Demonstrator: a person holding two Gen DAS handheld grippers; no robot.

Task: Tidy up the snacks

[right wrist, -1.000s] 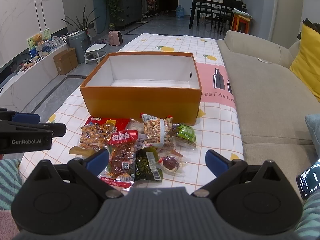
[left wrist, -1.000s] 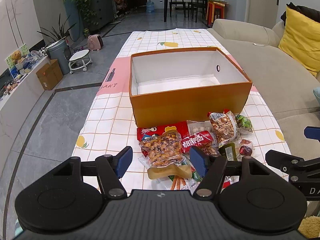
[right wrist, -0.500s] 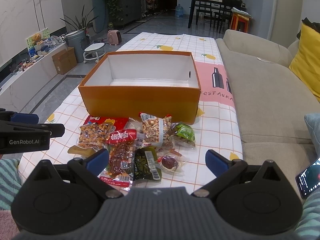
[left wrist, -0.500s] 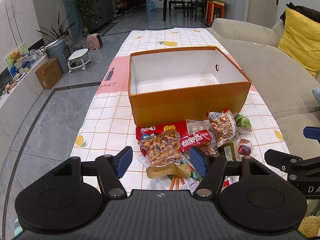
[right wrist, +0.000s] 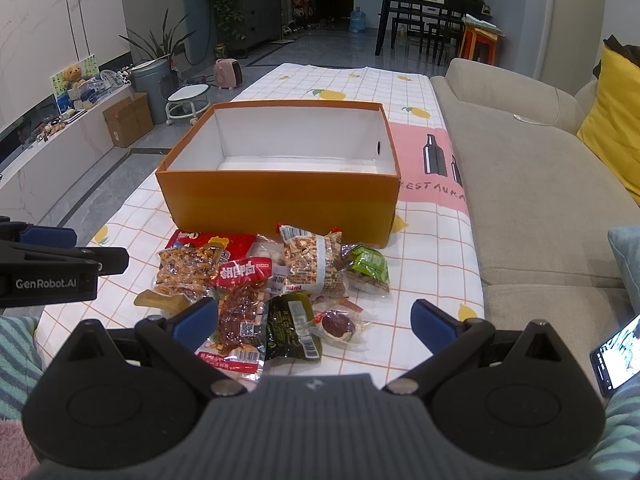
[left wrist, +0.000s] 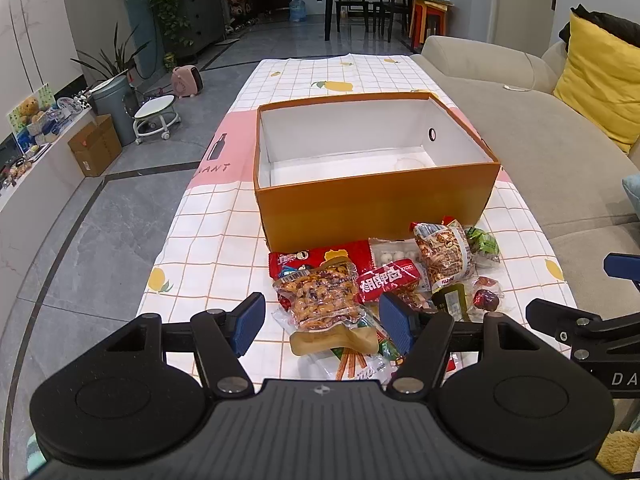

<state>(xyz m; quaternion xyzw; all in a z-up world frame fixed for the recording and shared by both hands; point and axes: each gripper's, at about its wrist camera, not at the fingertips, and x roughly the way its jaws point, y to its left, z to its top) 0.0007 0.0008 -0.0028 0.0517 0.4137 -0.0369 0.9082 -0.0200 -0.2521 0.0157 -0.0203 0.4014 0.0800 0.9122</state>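
Note:
An open orange box [left wrist: 372, 200] with a white, empty inside stands on the table; it also shows in the right wrist view [right wrist: 280, 200]. A pile of several snack packets lies in front of it: a nut packet [left wrist: 324, 296], a red packet [left wrist: 388, 280], a peanut bag [right wrist: 314, 266], a green packet [right wrist: 368, 266], a dark packet [right wrist: 292, 330], a date [right wrist: 338, 326]. My left gripper [left wrist: 322, 322] is open above the near edge of the pile. My right gripper [right wrist: 314, 320] is open and empty over the near packets.
The checked tablecloth [left wrist: 208, 240] covers a long low table. A beige sofa [right wrist: 540, 184] with a yellow cushion [right wrist: 612, 120] runs along the right. A phone [right wrist: 616, 356] lies at the right. A stool and bin [left wrist: 156, 116] stand on the floor left.
Both grippers have eased slightly toward the pile and box. Nothing has been picked up; the packets lie as before.

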